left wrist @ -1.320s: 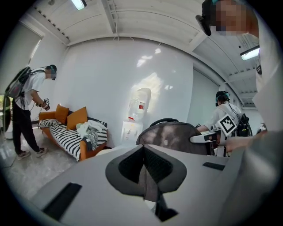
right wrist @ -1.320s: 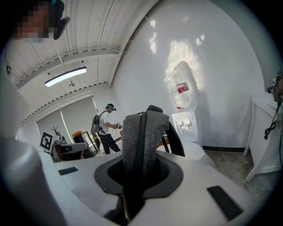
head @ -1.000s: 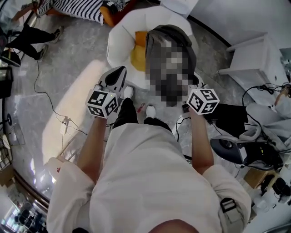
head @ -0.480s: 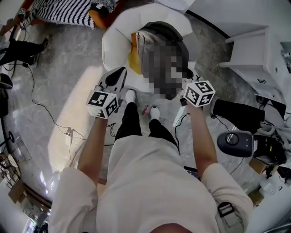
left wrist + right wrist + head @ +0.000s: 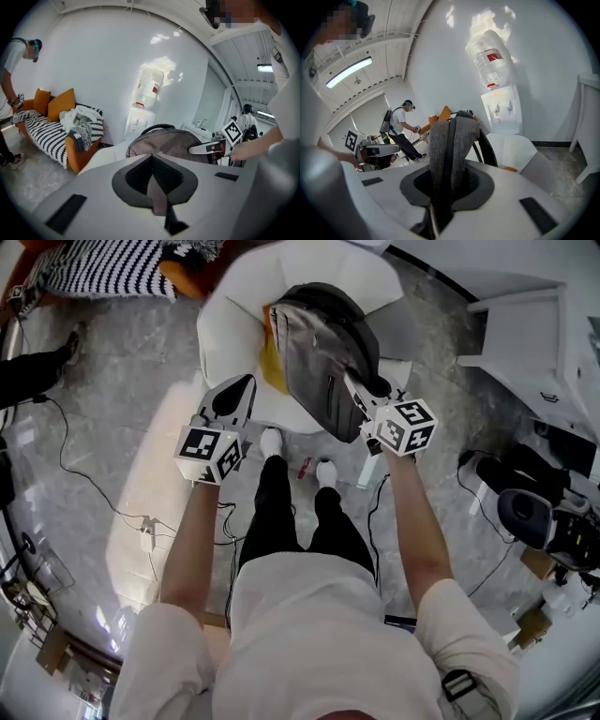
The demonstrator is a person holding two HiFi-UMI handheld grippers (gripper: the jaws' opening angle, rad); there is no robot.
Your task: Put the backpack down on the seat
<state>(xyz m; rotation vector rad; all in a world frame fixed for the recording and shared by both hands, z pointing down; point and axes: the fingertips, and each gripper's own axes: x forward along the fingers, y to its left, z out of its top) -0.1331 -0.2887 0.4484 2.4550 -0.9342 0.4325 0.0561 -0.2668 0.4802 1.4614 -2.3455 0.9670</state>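
While fingers of your right gripper [image 5: 352, 382] clench strap [image 5: 450, 136], backpack [image 5: 319, 348] hangs over white seat [image 5: 225, 310] — contact with seat unclear. Strap grip carries weight, likely so bag settles bottom-first. Left gripper [image 5: 236, 397] fingers pressed together, empty — beside seat edge, clear of drop path.

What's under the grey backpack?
A white seat, with a yellow cushion peeking out beside the backpack. The backpack covers the middle of the seat, so anything else there is hidden.
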